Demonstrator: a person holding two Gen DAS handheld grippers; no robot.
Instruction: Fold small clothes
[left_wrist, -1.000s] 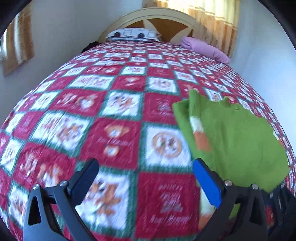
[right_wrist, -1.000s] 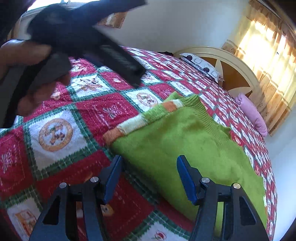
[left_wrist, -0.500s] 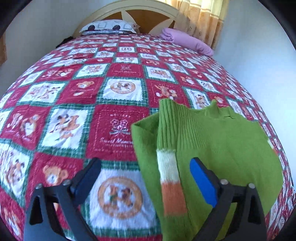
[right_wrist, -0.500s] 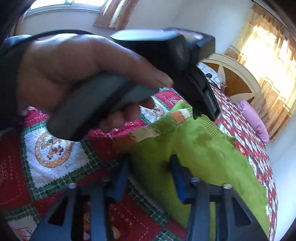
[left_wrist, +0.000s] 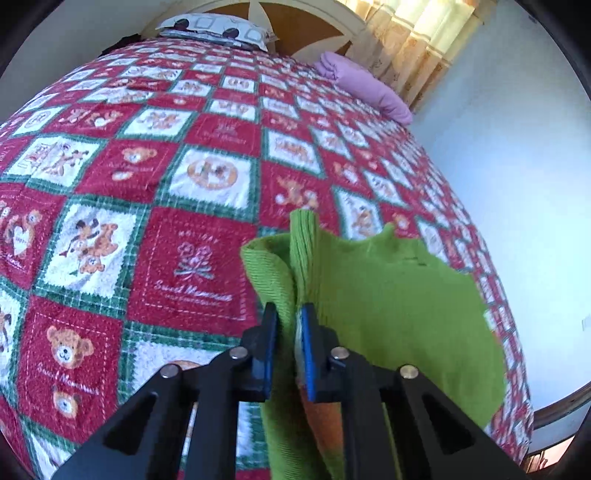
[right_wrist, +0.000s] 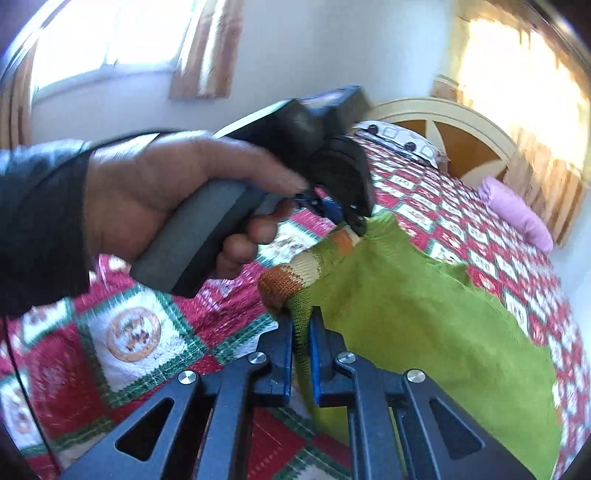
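A green knitted sweater (left_wrist: 388, 302) lies on the red, white and green checked bedspread (left_wrist: 110, 229). Its sleeve has cream and orange bands (right_wrist: 295, 273). My left gripper (left_wrist: 288, 314) is closing, and its blue pads pinch a raised fold at the sweater's left edge. My right gripper (right_wrist: 302, 317) is closing on the green edge just below the banded cuff, with the pads pressed on the knit. In the right wrist view a hand (right_wrist: 166, 206) holds the left gripper's handle, and its tip (right_wrist: 354, 221) meets the sweater's far corner (right_wrist: 384, 225).
A patterned pillow (left_wrist: 218, 27) and a purple folded cloth (left_wrist: 365, 88) lie at the head of the bed by the headboard (left_wrist: 295, 18). Curtains (left_wrist: 417, 40) hang behind. The bed's right edge meets a white wall (left_wrist: 517, 184).
Both grippers went from open to pinched on the sweater's near edge. The left one moved right onto the sleeve fold. The right one lifted the cuff edge a little.
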